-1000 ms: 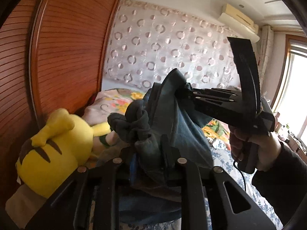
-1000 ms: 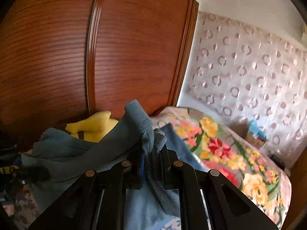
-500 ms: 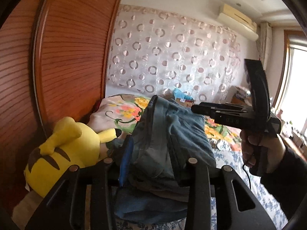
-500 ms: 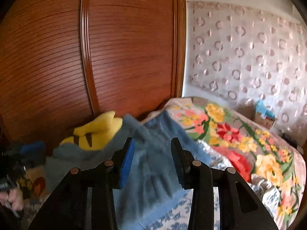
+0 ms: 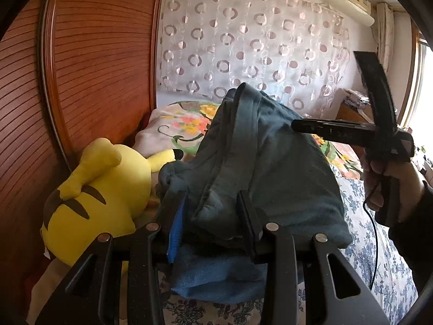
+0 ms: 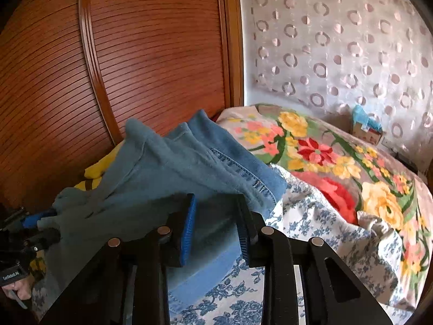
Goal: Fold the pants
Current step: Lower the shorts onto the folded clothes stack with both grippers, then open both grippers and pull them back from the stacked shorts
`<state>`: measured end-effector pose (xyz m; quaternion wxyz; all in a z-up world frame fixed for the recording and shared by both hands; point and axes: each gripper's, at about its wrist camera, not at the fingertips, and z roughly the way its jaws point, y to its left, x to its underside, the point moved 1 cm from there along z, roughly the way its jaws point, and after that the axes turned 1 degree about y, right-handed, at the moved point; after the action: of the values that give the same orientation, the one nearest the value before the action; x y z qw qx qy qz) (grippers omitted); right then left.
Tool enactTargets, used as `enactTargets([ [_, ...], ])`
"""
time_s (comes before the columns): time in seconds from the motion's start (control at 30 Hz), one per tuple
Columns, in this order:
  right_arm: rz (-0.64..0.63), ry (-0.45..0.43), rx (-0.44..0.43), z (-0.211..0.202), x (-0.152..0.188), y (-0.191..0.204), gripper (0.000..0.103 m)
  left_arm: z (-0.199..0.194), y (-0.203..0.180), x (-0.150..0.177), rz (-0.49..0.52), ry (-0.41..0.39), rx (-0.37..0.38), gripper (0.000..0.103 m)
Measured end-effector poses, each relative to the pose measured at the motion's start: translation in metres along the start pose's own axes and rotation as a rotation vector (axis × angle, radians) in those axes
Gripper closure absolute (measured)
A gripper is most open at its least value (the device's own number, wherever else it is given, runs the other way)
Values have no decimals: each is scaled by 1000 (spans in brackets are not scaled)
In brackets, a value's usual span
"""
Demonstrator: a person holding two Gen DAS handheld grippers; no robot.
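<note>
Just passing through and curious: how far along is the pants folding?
Done: the blue pants already lie doubled in layers on the bed. In hand: the left gripper, jaws just opened, has bunched fabric between them; the right gripper, jaws just closing, has fabric between them, not visibly pinched. Remaining, probably: flatten the heap and finish the fold.

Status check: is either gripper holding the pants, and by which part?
Left gripper, jaws just opened wider, pinches a bunched fold of the pants. Right gripper, jaws just closing, straddles cloth without pressing it.
</note>
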<state>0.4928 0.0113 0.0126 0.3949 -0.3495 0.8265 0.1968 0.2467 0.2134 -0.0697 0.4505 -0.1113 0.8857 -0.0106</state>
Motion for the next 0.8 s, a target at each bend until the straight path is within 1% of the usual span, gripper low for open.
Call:
enactTargets([
  [0.03,5,-8,2,-5,-1,2,74,-3,-1,0,4,-1,-1,65],
  [0.1,18,-19,-7,-13,7,8,74,-9,-5,-2,13,-5,-6,65],
  [0.2,23,-47,-19,-37,18,20,74,-18,-9,-3,29,-9,-13,65],
  [0.33,39,-62,-26,-64,33,29,74,-34,-13,-4,43,-18,-16,65],
  [0.47,45,-80,-17,-92,50,41,74,-52,-19,-2,62,-34,-16,65],
  [0.8,63,-117,18,-158,78,61,74,-90,-33,5,90,-55,5,65],
])
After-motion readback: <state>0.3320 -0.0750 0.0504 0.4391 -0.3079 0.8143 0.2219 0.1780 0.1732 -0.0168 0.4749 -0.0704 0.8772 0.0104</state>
